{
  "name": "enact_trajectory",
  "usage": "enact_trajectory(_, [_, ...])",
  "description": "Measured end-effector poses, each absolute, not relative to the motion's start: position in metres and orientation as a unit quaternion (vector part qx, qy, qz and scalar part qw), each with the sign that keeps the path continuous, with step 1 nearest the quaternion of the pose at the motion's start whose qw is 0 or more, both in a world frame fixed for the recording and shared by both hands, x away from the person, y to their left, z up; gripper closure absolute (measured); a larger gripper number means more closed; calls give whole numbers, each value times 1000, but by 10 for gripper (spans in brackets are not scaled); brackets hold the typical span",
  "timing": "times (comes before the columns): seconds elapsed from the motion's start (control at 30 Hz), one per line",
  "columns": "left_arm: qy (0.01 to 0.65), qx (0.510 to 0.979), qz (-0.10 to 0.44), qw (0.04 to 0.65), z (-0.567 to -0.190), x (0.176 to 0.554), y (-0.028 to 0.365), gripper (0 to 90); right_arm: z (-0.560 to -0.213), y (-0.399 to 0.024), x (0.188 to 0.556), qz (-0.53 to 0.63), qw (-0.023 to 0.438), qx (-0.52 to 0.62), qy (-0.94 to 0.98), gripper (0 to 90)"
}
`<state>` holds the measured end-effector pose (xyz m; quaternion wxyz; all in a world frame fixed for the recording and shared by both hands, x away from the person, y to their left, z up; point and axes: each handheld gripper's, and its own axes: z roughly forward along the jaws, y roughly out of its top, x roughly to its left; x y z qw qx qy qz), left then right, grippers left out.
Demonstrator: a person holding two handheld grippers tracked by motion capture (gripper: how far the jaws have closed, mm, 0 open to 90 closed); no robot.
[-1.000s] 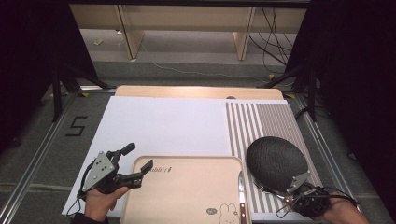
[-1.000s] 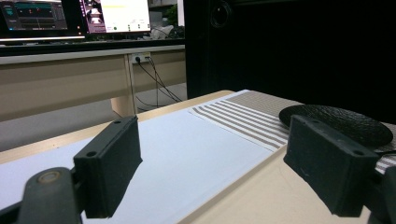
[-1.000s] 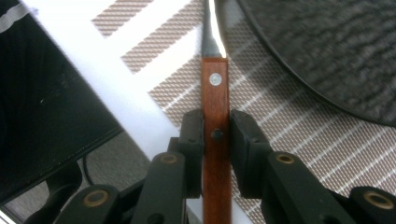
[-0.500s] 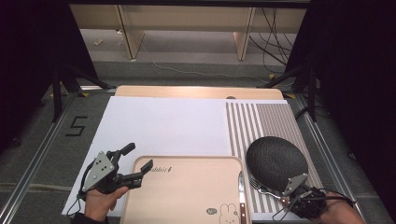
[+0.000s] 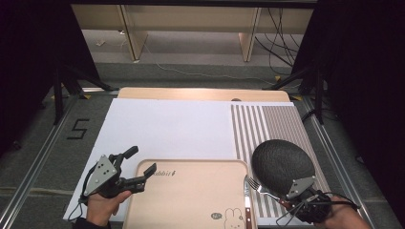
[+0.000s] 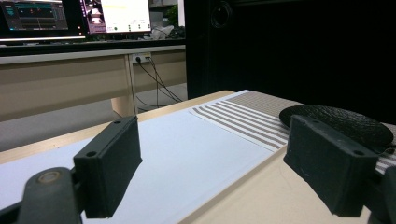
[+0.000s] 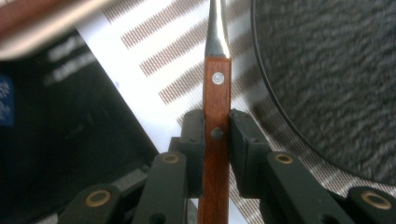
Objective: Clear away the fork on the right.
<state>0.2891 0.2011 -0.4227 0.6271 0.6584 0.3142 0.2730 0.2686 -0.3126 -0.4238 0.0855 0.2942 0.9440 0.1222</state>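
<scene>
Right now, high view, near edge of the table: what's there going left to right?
left gripper → beige tray → knife → fork → right gripper; the dark plate sits just behind the fork.

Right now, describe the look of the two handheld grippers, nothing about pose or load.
Both are black. The left gripper carries a grey three-cornered plate with small holes, and a dark cable loops from it. Its jaws are blocky black pads. The right gripper has the same grey plate and thin dark cables; its linkage arms show brass-coloured pivot pins.
</scene>
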Motion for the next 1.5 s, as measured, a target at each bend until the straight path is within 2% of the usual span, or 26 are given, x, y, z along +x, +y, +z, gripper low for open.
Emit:
enact_trajectory(0.3, [315,659,273,626,-423,289,201,173,-419,-291,267,167,74,272,945,770])
enact_trajectory(0.8, [314,658,273,628,-423,289,201,173,-418,-259,264,176,90,267,943,770])
enact_trajectory(1.5, [314,657,274,629,-422,288,202,172,-416,-191,259,191,66,203,958,770])
